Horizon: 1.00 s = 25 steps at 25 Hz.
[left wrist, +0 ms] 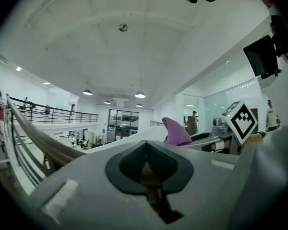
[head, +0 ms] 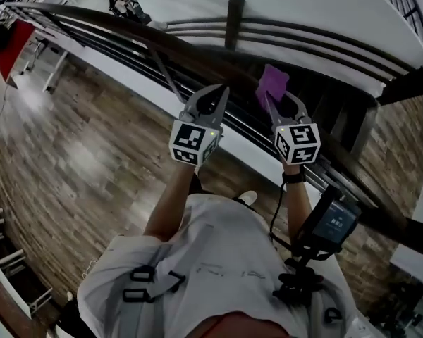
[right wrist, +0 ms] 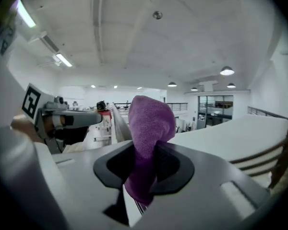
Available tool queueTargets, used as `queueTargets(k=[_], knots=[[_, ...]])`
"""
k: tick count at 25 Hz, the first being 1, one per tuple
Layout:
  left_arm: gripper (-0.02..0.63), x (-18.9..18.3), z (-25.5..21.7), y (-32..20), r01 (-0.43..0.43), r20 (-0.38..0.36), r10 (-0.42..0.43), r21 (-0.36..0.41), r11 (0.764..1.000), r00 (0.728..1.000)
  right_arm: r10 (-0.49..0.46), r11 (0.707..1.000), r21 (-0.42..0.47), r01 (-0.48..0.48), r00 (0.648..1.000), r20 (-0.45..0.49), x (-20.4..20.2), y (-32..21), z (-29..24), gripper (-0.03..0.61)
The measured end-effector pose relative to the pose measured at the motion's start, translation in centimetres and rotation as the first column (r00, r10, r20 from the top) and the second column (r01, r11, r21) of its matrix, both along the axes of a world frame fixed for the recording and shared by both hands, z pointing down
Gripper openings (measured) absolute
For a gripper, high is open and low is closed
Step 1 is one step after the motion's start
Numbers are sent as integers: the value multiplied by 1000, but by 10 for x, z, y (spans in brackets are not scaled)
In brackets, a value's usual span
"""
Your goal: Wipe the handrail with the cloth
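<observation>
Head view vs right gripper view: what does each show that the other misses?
Head view only: wood floor, the person's shirt, and the right gripper from outside, at the handrail. Right gripper view only: ceiling lamps, and its own jaws seen close up, pinched on the cloth. Both: the purple cloth and the left gripper.

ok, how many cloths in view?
1: a purple terry cloth, clamped in the right gripper, raised near the dark handrail. Left gripper holds none; no other visible.
</observation>
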<state>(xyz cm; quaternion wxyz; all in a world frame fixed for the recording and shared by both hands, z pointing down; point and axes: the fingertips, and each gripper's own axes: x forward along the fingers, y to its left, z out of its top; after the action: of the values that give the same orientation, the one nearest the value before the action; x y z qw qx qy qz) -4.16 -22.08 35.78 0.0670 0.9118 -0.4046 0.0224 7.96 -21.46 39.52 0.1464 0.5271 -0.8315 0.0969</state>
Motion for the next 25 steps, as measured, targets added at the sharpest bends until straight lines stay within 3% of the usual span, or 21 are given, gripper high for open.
queueTargets(k=[4,6,9,13,19,23,25], knots=[[-2,-98,14,-27,148,18,-148,-7,989,989,-190,979,42,201,964,-185,-119,-27,24,98],[-2,-139,23,-37,208,31,-207,-22,978,978,-283,954,19,299,921,-270,-170,-35,46,98],[-2,-190,36,-49,276,33,-275,-36,960,961,-384,919,-82,386,827,-411,-227,-45,91,98],[-2,-239,53,-57,326,37,-324,-77,942,945,-412,909,-177,378,749,-519,-273,-78,158,98],[-2,-282,80,-57,369,65,-363,-131,920,929,-326,944,-217,248,613,-720,-290,-154,239,98],[-1,-299,93,-58,383,72,-377,-157,910,924,-396,918,-317,236,537,-745,-302,-185,286,98],[-2,-304,98,-59,391,73,-384,-167,905,920,-428,903,-362,231,530,-732,-307,-195,302,98]])
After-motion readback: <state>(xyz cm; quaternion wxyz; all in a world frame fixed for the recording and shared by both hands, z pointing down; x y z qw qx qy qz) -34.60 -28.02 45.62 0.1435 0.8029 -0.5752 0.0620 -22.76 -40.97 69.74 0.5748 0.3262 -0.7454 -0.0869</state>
